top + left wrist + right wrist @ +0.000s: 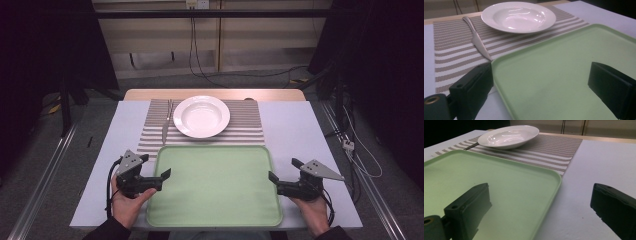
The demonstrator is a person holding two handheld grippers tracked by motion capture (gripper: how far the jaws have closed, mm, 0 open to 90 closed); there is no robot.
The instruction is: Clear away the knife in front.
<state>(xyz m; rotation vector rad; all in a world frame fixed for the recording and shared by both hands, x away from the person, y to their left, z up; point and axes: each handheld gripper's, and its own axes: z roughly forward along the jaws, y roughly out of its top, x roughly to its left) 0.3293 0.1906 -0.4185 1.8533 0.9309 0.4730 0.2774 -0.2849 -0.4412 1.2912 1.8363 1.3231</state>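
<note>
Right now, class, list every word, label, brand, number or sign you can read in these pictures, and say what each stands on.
None can be read: the green tray, white plate, knife, striped placemat and both grippers, left and right, carry no visible writing.
The wall socket at the top of the high view is too small to show any marking.
</note>
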